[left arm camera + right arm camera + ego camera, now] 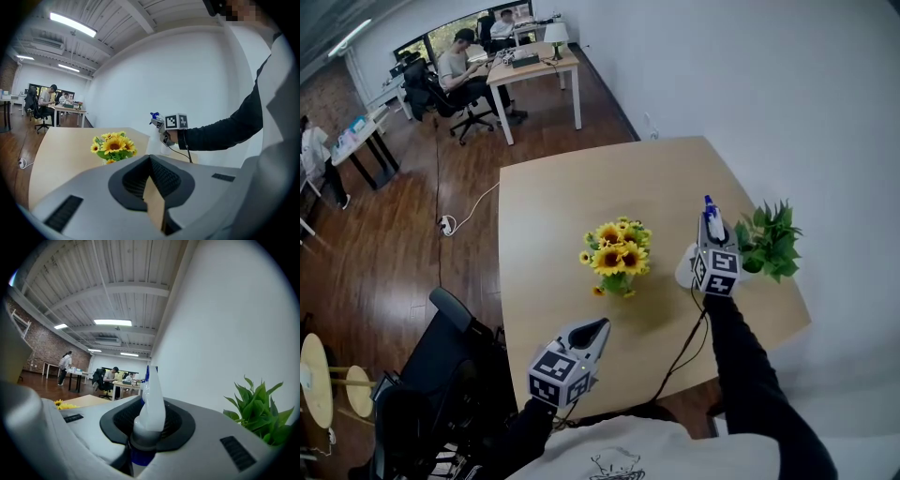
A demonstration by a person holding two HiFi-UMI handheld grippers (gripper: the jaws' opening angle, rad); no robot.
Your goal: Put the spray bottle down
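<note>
My right gripper [712, 232] is shut on the spray bottle [709, 217], a white bottle with a blue nozzle tip, held upright by its neck over the table's right side. It is between the sunflowers [617, 253] and the green plant [772, 241]. In the right gripper view the white spray head [151, 399] rises between the jaws above a blue collar. The left gripper view shows the bottle [164, 147] low over the tabletop; whether its base touches I cannot tell. My left gripper [598, 330] hangs at the table's near edge, jaws together and empty.
The light wooden table [581, 187] carries the vase of sunflowers [112, 145] at its middle and the potted plant [255, 408] by the right edge next to a white wall. A black cable [682, 352] trails off the near edge. Office chairs, desks and people fill the room at the far left.
</note>
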